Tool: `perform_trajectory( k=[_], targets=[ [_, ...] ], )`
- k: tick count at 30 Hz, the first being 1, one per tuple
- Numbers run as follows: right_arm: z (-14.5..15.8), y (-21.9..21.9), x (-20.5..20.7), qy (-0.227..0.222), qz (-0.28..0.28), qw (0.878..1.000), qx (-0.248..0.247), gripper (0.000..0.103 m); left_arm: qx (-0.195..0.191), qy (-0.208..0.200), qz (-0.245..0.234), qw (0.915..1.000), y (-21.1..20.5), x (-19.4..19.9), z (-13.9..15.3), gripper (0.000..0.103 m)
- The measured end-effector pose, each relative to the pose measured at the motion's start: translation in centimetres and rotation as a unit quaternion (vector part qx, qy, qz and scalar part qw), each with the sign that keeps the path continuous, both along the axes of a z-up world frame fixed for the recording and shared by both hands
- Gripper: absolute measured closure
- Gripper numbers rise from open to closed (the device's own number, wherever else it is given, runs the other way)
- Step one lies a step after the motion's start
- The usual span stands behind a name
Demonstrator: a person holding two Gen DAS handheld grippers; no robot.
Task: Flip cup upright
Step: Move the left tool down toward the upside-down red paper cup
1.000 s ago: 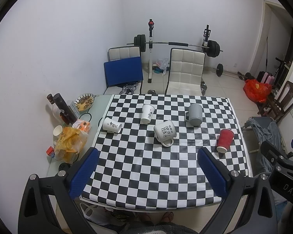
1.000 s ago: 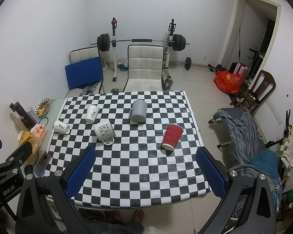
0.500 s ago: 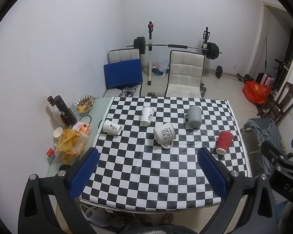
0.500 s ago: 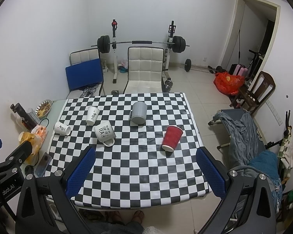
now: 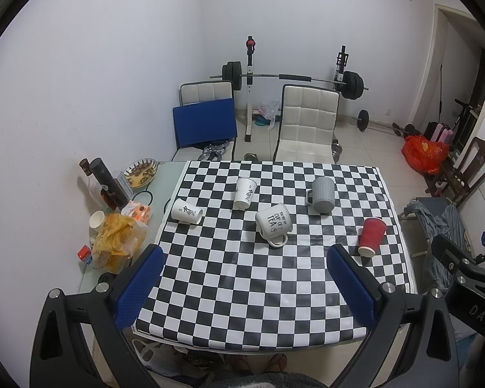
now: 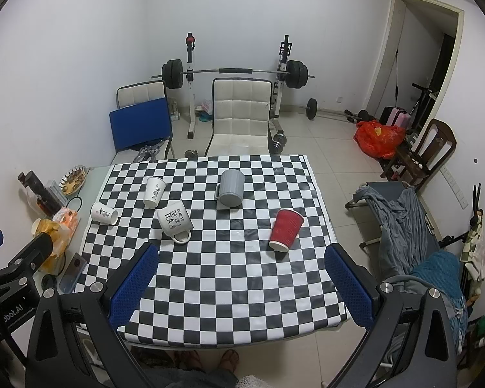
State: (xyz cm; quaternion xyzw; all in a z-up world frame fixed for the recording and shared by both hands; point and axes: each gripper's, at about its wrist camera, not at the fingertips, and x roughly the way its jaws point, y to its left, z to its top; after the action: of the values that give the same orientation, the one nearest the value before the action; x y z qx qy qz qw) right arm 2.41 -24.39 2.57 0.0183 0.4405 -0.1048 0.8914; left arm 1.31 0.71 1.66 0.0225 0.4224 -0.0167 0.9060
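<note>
Clearly the red cup (image 6: 286, 231) lies tipped on the tabletop's (image 6: 229, 291) right side, mouth toward the near edge, just ahead of the right hand-held gripper (image 6: 242, 287); both hand-held grippers gape wide, empty, the left (image 5: 245, 287) farther off.

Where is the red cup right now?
The red cup lies tipped over on the right side of the checkered table, nearest the gray mug; in the left wrist view it is beside the right edge.

Five cups on the table (image 6: 210, 291): tea mug (image 6: 174, 221) dead center, paper cup (image 6: 285, 230) at 3 o'clock, ribbed mug (image 6: 231, 187) at 1, two small cups (image 6: 154, 191) (image 6: 104, 213) at 10.
</note>
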Motion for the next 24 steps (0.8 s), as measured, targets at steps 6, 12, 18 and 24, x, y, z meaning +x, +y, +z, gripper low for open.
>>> perform_trajectory(
  k=[6,12,18,24],
  targets=[
    [-0.1,0.1,0.0,0.000,0.001,1.000,0.000,0.000,-0.001,-0.002,0.000,1.0000,0.0,-0.1,0.0,0.000],
    [-0.1,0.2,0.1,-0.001,0.001,1.000,0.001,0.000,0.000,-0.001,0.000,1.0000,0.1,0.0,0.0,0.000],
    [-0.7,-0.6,0.8,0.007,-0.013,1.000,0.012,0.000,0.001,-0.002,0.000,1.0000,0.1,0.0,-0.2,0.000],
    [-6.1,-5.0,2.4,0.054,-0.078,0.995,0.033,0.000,0.032,0.031,-0.015,0.9989,-2.2,3.0,-3.1,0.000]
  ],
)
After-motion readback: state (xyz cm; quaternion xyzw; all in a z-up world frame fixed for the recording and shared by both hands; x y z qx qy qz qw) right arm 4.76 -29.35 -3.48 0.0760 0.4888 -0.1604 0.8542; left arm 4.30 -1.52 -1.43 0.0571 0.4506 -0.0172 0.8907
